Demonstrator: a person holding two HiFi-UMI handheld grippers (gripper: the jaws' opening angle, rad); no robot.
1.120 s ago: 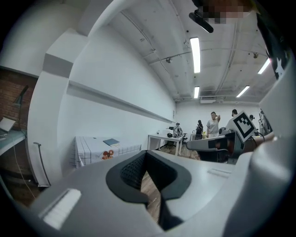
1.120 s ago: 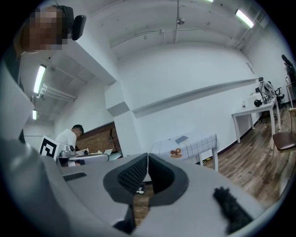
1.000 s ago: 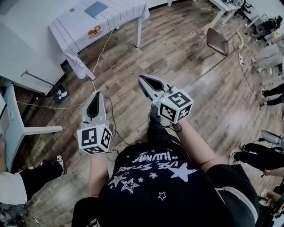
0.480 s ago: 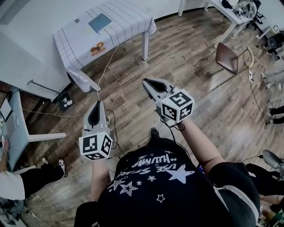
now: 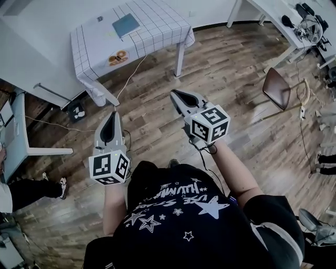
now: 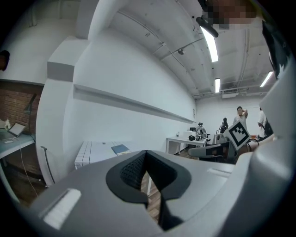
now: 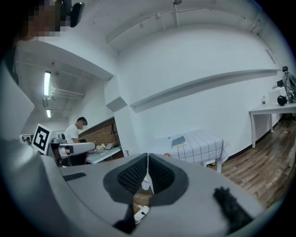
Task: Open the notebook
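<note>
A closed blue-grey notebook [image 5: 126, 24] lies on a table with a white checked cloth [image 5: 157, 21] at the far side of the room. It also shows small in the left gripper view as the notebook [image 6: 120, 149] and in the right gripper view as the notebook [image 7: 178, 140]. My left gripper [image 5: 111, 118] and right gripper [image 5: 176, 94] are held out over the wooden floor, well short of the table. Both point toward it. Each one, the left gripper [image 6: 146, 159] and the right gripper [image 7: 147, 173], is shut with nothing between its pads.
An orange object [image 5: 118, 55] lies near the cloth's front edge, and a cable [image 5: 128, 79] drops from the table to the floor. A brown chair [image 5: 277, 88] stands at right, a white desk [image 5: 273, 13] behind it. At left are another desk [image 5: 18, 142] and a person's leg [image 5: 26, 192].
The checked table has come nearer and shifted right in the head view. Both grippers have been carried forward over the floor, still shut. The chair has slid toward the right edge.
</note>
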